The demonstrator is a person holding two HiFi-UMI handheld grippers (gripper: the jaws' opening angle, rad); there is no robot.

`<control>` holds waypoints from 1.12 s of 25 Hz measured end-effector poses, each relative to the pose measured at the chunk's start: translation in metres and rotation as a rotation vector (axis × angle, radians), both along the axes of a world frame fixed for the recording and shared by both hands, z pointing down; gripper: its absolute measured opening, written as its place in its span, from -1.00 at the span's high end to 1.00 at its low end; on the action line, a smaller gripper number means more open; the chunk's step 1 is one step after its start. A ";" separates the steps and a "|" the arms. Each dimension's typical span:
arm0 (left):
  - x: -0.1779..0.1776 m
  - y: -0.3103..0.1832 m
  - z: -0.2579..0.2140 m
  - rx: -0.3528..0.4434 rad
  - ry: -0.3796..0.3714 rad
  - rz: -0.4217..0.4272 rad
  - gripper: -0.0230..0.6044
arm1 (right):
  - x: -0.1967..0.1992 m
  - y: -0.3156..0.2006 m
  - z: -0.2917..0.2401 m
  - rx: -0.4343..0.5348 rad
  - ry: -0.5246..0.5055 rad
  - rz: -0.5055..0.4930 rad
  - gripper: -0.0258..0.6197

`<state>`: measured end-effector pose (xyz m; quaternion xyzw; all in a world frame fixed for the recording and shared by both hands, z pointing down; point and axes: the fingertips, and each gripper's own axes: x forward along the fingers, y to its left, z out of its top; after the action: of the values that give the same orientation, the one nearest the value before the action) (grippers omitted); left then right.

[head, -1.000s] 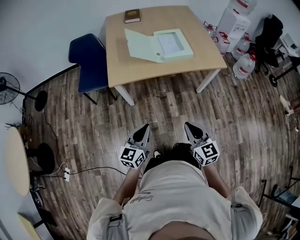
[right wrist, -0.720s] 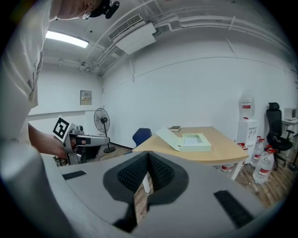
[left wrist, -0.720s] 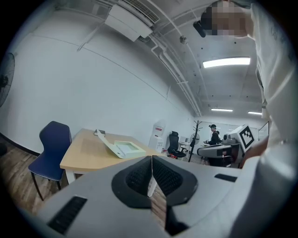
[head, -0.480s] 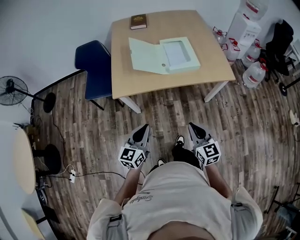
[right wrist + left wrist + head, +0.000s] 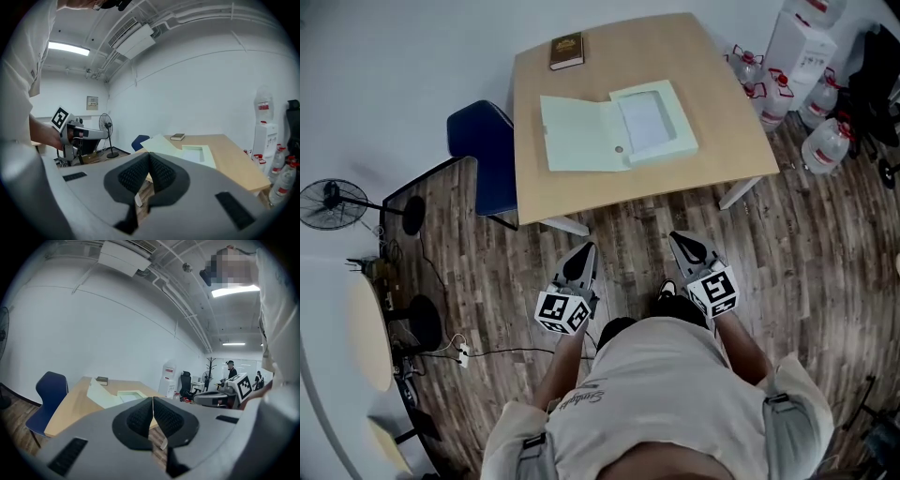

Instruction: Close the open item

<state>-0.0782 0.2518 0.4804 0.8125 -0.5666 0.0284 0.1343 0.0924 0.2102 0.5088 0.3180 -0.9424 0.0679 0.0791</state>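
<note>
Box file (image 5: 619, 129) closing has not begun. The left gripper (image 5: 152, 411) and the right gripper (image 5: 149, 168) both have their jaws pressed together with nothing between them. Both are held low in front of the person, over the wooden floor (image 5: 628, 234), well apart from the file.

The file lies on the tabletop (image 5: 581, 197). Its tray (image 5: 654, 122) holds white sheets, and its lid (image 5: 577, 133) is folded out to the left.

Handling, as a judgement:
- The file looks like stiff, light card.
- It is likely to slide on the smooth tabletop when pushed.
- Take the lid at its free left edge and swing it over the spine.
- Steady the tray's right wall with the other jaws.

The head view gives the layout. A book (image 5: 566, 51) lies at the far edge, and a blue chair (image 5: 483, 150) stands left of the tabletop. The lid appears flat in this view. The gripper views look from the side and show the lid rising at a slant, so there is room beneath it for a jaw.
</note>
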 end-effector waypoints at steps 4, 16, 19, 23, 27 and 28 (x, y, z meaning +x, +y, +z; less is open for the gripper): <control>0.023 -0.028 0.006 -0.026 0.009 0.016 0.88 | 0.013 -0.030 0.020 -0.043 0.008 -0.008 0.95; 0.003 -0.093 0.028 -0.054 0.002 0.008 0.88 | -0.004 -0.093 0.050 -0.110 0.017 -0.012 0.95; -0.007 -0.109 0.037 -0.047 0.022 0.009 0.88 | -0.008 -0.110 0.044 -0.079 0.030 0.010 0.95; -0.023 -0.139 0.033 -0.030 -0.001 0.035 0.88 | -0.015 -0.133 0.026 -0.065 0.039 0.045 0.95; -0.045 -0.175 0.016 0.008 -0.048 0.055 0.88 | -0.036 -0.166 0.010 -0.039 0.088 0.062 0.95; -0.052 -0.180 0.015 0.011 -0.047 0.061 0.88 | -0.042 -0.174 0.005 -0.030 0.090 0.071 0.95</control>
<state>-0.1298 0.0715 0.4951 0.8293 -0.5446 0.0484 0.1159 0.0504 0.0358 0.5142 0.3526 -0.9249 0.0704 0.1237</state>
